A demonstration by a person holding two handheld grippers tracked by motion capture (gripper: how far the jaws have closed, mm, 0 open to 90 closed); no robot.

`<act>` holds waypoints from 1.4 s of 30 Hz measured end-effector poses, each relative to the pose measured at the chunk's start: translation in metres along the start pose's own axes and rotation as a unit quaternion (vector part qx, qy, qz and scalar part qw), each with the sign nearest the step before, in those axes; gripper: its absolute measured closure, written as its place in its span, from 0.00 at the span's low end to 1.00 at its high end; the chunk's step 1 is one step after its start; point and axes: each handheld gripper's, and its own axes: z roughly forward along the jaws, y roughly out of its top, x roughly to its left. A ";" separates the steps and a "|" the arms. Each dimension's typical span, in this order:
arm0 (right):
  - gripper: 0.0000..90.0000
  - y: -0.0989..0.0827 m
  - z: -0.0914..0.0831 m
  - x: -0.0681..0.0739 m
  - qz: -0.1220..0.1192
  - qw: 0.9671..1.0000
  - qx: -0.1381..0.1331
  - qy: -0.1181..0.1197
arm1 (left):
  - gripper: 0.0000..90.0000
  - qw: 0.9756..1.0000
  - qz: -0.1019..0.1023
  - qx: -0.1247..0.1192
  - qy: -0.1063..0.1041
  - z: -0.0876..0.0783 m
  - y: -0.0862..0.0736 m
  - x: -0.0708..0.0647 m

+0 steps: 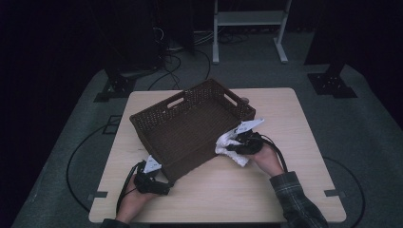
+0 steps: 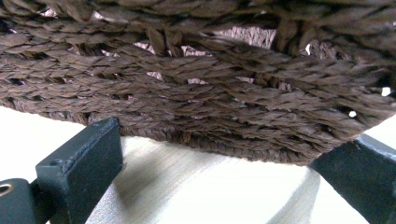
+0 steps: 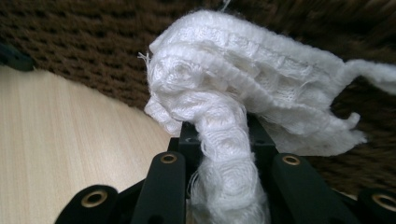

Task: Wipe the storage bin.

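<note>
Right gripper (image 1: 234, 138) pinches the soft, light cloth (image 3: 243, 93) mid-fold beside the basket (image 1: 157, 116); left gripper (image 1: 154, 168) jaws wide.

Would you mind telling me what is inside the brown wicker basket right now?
The basket shows just its bare woven floor in the high view. The inner foot of its near wall is hidden by that wall.

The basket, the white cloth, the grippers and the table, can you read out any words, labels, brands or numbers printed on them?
None: no readable text stands on the woven basket, the white cloth, the wooden table, the left gripper or the right gripper.
</note>
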 end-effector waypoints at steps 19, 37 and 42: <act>0.82 -0.015 0.025 -0.002 0.005 0.999 0.047 0.014 | 0.02 1.000 -0.001 0.001 -0.001 0.000 0.000 0.000; 0.82 0.006 -0.003 0.012 -0.018 1.000 -0.003 0.008 | 0.02 1.000 -0.001 0.000 -0.001 0.000 0.000 0.000; 0.82 0.011 -0.010 0.016 -0.024 1.000 -0.018 0.002 | 0.02 1.000 -0.001 0.000 -0.001 0.000 0.000 0.000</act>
